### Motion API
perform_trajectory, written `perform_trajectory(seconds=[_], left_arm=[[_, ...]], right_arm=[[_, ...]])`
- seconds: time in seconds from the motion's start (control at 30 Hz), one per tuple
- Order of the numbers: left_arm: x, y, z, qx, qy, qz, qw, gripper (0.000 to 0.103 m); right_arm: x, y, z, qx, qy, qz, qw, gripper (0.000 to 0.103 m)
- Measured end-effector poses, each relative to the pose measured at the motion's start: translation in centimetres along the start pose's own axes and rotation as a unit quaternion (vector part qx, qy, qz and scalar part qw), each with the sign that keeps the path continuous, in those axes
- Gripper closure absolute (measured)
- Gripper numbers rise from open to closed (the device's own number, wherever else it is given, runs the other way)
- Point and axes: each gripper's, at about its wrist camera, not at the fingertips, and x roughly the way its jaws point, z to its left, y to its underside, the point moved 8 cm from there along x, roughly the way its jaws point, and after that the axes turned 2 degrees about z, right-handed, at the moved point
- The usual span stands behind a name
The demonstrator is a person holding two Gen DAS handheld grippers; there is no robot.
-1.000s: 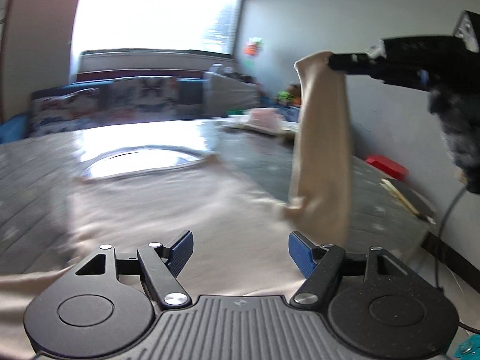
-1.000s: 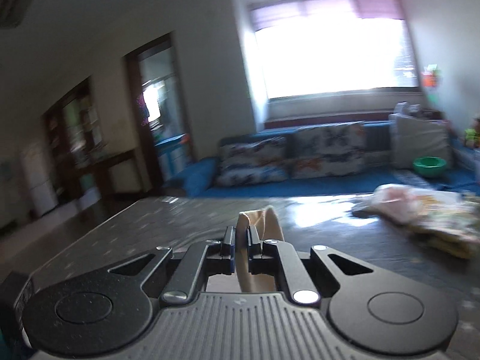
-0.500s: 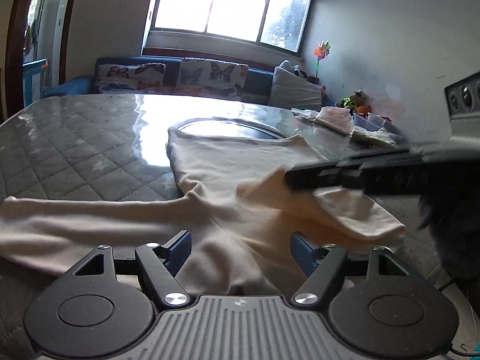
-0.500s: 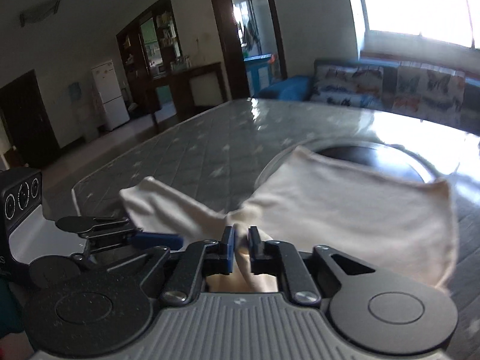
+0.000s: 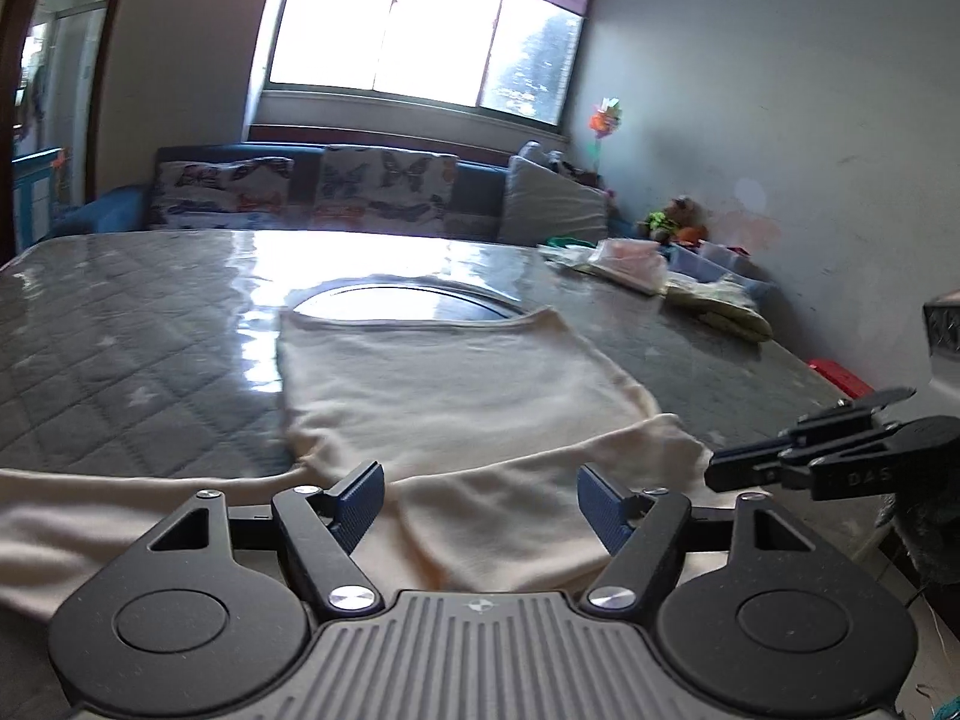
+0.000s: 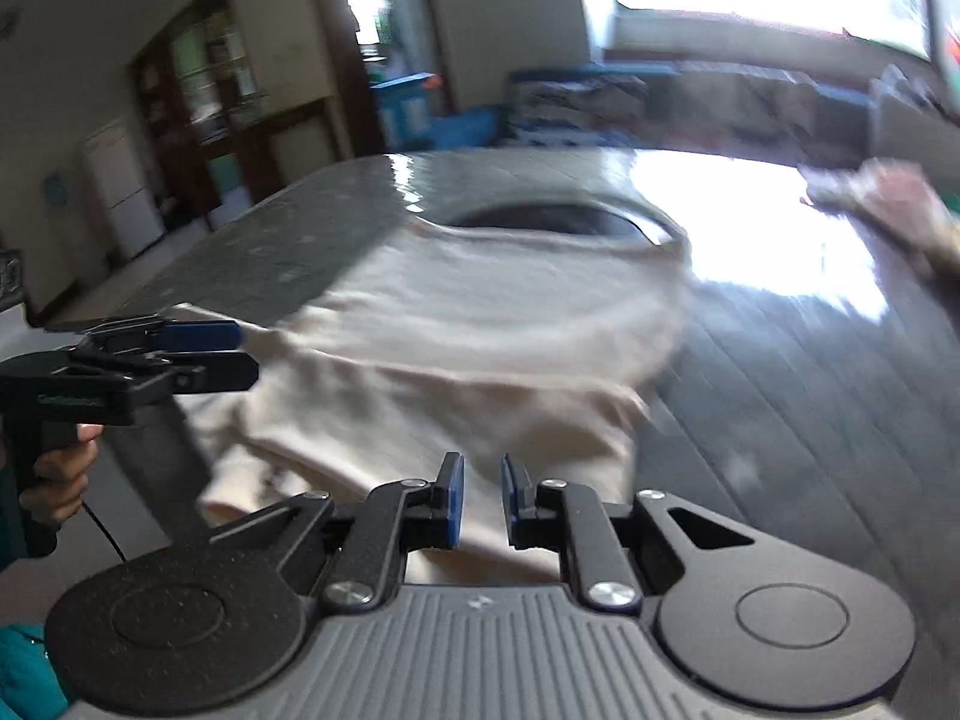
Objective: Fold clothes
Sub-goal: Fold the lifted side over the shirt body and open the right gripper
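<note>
A cream long-sleeved top [image 5: 456, 384] lies flat on the grey quilted mattress [image 5: 138, 348], its right sleeve folded across the near part of the body and its left sleeve stretched out to the left. My left gripper [image 5: 480, 495] is open and empty, hovering over the folded sleeve. My right gripper [image 6: 482, 495] has its jaws a small gap apart with nothing between them, just above the sleeve [image 6: 420, 432]. It also shows in the left wrist view [image 5: 798, 456] at the right edge of the bed. The left gripper shows in the right wrist view [image 6: 162, 354].
A dark round hoop [image 5: 408, 300] lies under the top's far hem. A heap of other clothes [image 5: 654, 270] sits at the far right of the mattress. A sofa with butterfly cushions [image 5: 312, 192] stands under the window. A red box [image 5: 840, 378] is by the right wall.
My right gripper carried the right sleeve down and across the top's body, let it go and drew back to the right. My left gripper stayed open.
</note>
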Motion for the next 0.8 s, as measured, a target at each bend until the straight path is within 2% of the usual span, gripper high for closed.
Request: perform_trajectory(seconds=[0.13,0.33,0.43,0.6,0.8], left_arm=[[1.8,0.1,-1.2,0.008,0.013,0.016,0.9998,0.047],[3.6,0.5,-0.8,0.003,0.004,0.034,0.9994,0.047],[4.2,0.8,-0.2,-0.009,-0.008,0.044,0.9989,0.047],[4.3,1.2,0.7,-0.016,-0.015,0.046,0.9987,0.047],[4.2,1.0,0.5,-0.015,-0.017,0.040,0.9989,0.047]], right_arm=[[0.3,1.6,-1.6,0.007,0.014,0.021,1.000,0.090],[-0.4,-1.7,-1.8,-0.015,0.022,-0.029,0.999,0.090],[1.5,-3.1,-1.9,-0.033,0.032,-0.040,0.998,0.090],[4.4,-2.4,-3.2,-0.032,0.057,-0.016,0.998,0.092],[3.5,-2.9,-1.9,-0.050,0.055,-0.033,0.997,0.090]])
